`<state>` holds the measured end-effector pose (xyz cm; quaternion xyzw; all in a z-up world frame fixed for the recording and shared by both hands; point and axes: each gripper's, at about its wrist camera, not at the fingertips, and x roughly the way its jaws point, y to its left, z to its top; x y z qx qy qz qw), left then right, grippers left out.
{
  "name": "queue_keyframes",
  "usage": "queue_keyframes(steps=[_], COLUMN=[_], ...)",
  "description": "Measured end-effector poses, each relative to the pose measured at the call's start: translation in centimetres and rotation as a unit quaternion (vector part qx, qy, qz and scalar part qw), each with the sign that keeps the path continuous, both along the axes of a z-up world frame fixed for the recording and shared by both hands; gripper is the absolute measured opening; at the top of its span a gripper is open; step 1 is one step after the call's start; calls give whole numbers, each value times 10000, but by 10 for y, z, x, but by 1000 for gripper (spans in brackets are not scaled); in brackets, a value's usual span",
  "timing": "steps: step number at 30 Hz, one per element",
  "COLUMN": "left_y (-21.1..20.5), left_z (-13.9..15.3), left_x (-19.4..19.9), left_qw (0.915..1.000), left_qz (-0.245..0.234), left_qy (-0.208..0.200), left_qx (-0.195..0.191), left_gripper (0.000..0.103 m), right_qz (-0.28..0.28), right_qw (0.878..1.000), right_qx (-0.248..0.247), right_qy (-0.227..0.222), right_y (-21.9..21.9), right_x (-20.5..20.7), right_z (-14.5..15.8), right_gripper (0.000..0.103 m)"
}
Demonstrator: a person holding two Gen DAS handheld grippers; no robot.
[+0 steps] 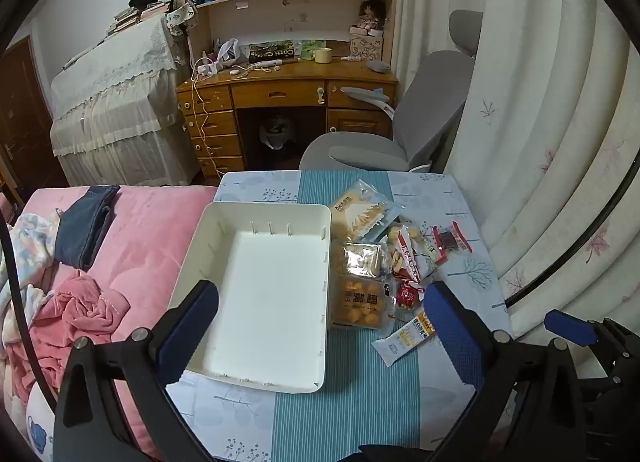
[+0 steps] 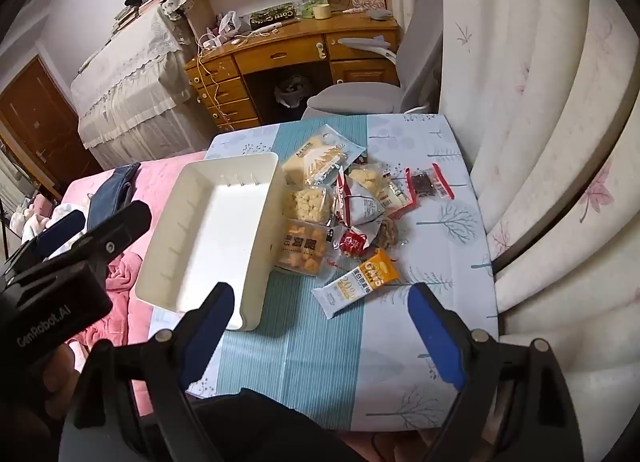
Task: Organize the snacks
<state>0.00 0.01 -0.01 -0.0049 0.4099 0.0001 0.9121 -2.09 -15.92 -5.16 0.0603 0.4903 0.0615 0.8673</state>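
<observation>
We see the left gripper (image 1: 320, 326) held above the table (image 1: 360, 402) with its blue-padded fingers (image 1: 188, 326) spread as wide as they go, gripping nothing and touching nothing. Between them in the left wrist view lie the near part of the empty white tray (image 1: 264, 290) and the closest snack packets.

The right gripper (image 2: 320, 326) also hangs over the table, its fingers (image 2: 436, 338) wide apart though a little less spread, with nothing between the pads but bare tablecloth; they touch nothing.

The snacks (image 2: 340, 202) lie in a loose pile on the tablecloth just to the right of the tray, some touching its long wall. Nearest the right gripper is an orange-and-white oat bar (image 2: 360, 282), lying apart from the tray. A small red-edged packet (image 2: 430, 184) sits at the pile's far right edge. The tray itself holds none of them.
</observation>
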Motion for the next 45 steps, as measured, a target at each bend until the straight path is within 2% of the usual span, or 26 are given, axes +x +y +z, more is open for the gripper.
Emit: queue_keyframes(steps=[7, 9, 11, 13, 28, 37, 45], left_y=[-4, 2, 2, 6, 14, 29, 29], left_z=[-3, -1, -1, -7, -17, -37, -46], left_x=[0, 0, 1, 1, -1, -1, 2], left_qw=[9999, 9998, 9996, 9995, 9981, 9934, 9883], left_qz=[-24, -33, -32, -42, -257, -450, -1005], left_qy=[113, 205, 274, 306, 487, 968, 1097], left_qx=[-18, -31, -46, -70, -271, -415, -335], left_gripper=[102, 102, 102, 102, 102, 102, 102], right_qz=[4, -25, -43, -52, -260, -733, -1380], right_qw=[10000, 9999, 9999, 9999, 9988, 9956, 9875], right_qx=[35, 101, 101, 97, 263, 403, 550], right_qy=[6, 39, 53, 66, 319, 427, 517], right_y=[7, 1, 1, 2, -1, -6, -8], right_x=[-3, -2, -2, -2, -5, -18, -35], right_z=[3, 1, 0, -1, -15, -25, -41], right_gripper=[90, 93, 101, 103, 103, 103, 103])
